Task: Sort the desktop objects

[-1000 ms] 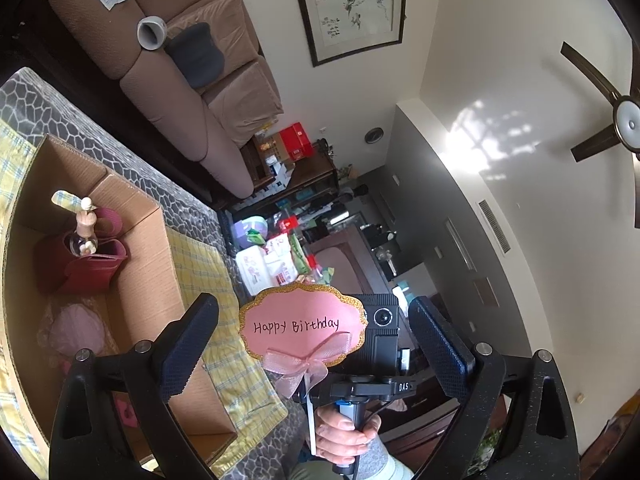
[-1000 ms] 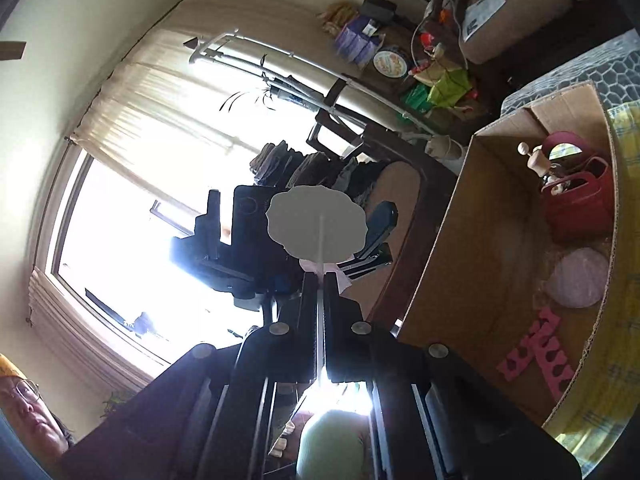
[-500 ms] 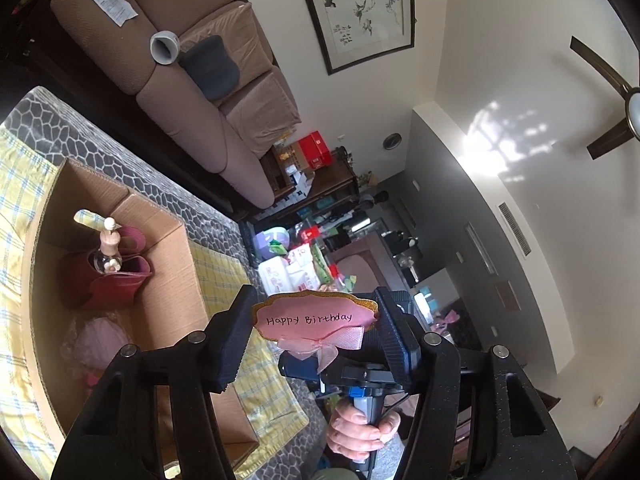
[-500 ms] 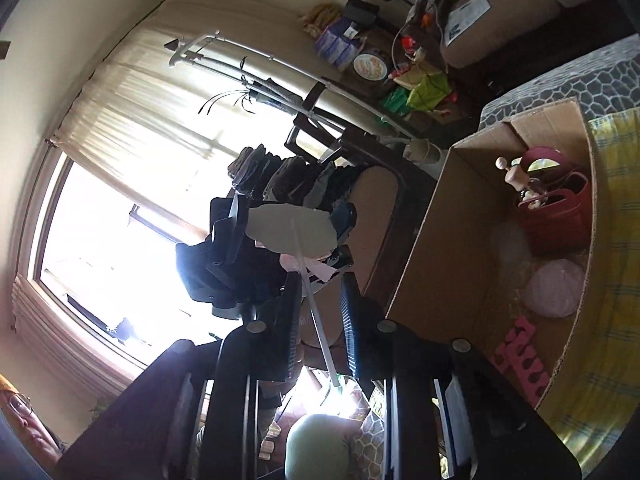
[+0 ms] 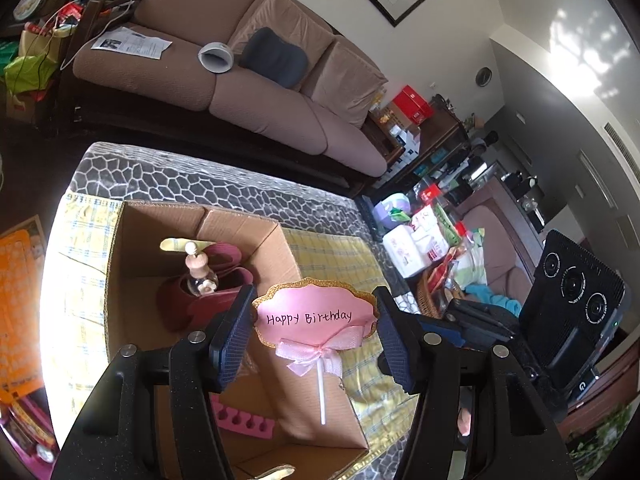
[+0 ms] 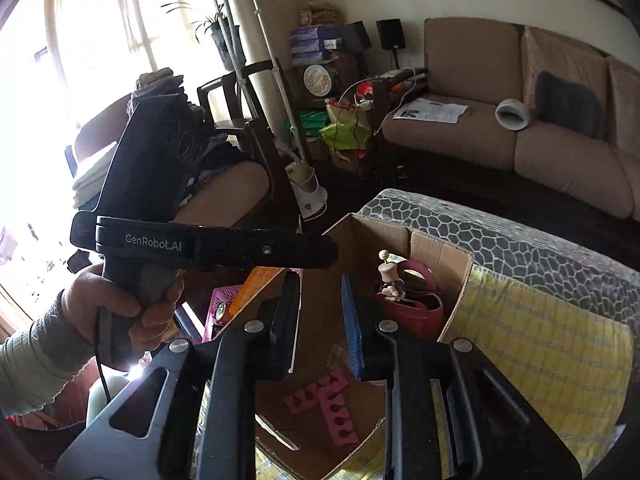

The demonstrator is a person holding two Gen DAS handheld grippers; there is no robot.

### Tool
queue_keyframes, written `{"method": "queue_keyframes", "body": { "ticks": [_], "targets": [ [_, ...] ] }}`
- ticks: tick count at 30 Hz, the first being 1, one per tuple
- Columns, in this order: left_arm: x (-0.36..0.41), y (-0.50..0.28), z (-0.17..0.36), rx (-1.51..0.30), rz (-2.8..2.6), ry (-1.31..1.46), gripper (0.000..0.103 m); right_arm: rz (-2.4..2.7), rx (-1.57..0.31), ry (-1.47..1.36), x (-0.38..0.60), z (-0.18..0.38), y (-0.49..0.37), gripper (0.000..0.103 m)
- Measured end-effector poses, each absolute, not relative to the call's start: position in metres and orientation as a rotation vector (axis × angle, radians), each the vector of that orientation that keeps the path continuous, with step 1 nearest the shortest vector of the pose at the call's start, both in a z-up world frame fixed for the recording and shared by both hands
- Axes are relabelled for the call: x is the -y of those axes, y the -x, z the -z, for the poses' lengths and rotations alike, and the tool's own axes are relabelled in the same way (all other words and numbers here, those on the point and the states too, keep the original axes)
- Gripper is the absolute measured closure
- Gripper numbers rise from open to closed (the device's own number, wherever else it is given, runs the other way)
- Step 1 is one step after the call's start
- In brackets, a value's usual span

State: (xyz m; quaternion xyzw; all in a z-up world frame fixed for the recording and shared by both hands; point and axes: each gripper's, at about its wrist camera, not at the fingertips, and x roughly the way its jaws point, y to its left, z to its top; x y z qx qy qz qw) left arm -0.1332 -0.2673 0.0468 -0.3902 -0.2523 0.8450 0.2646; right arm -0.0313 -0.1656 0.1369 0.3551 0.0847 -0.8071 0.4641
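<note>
The left gripper (image 5: pixel 314 334) pinches a pink birthday sign (image 5: pixel 314 316) by its two side edges; the sign's white stick (image 5: pixel 321 394) hangs free below a small pink bow (image 5: pixel 314 356). The right gripper (image 6: pixel 320 320) has its fingers spread and holds nothing. Both are above an open cardboard box (image 5: pixel 276 240) – the sign is over its near wall. On the box floor lie pink toe separators (image 6: pixel 328 404), and deeper in stands a dark red bag (image 5: pixel 192 300) with a small glass bottle (image 5: pixel 199 276) – whether the bottle is in the bag I cannot tell. The box sits on a yellow checked cloth (image 6: pixel 532 344). Far behind is a brown sofa (image 5: pixel 224 60).
</note>
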Motion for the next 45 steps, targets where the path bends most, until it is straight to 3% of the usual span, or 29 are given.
{"method": "queue_keyframes", "body": {
  "ticks": [8,11,13,17,24,33,45],
  "targets": [
    [0.26,0.129,-0.053,0.627,-2.309,1.046,0.043,1.97,-0.138,-0.928,0.181,-0.126,0.042,0.086],
    [0.261,0.132,-0.057,0.601,-2.343,1.044,0.042,1.949,-0.099,-0.93,0.183,-0.124,0.049,0.097],
    [0.264,0.138,-0.057,0.621,-2.354,1.046,0.043,1.946,-0.101,-0.921,0.186,-0.124,0.052,0.098],
    [0.277,0.15,-0.056,0.689,-2.407,1.041,0.028,1.984,-0.179,-0.927,0.199,-0.122,0.062,0.1],
    [0.306,0.168,-0.046,0.8,-2.418,1.027,0.028,2.032,-0.362,-0.863,0.221,-0.117,0.091,0.1],
    [0.328,0.164,-0.035,0.745,-2.415,1.04,0.028,1.902,-0.432,-0.838,0.235,-0.082,0.144,0.1],
    [0.327,0.174,-0.027,0.684,-2.43,1.058,0.028,1.807,-0.563,-0.8,0.256,-0.048,0.151,0.1]
  ]
}}
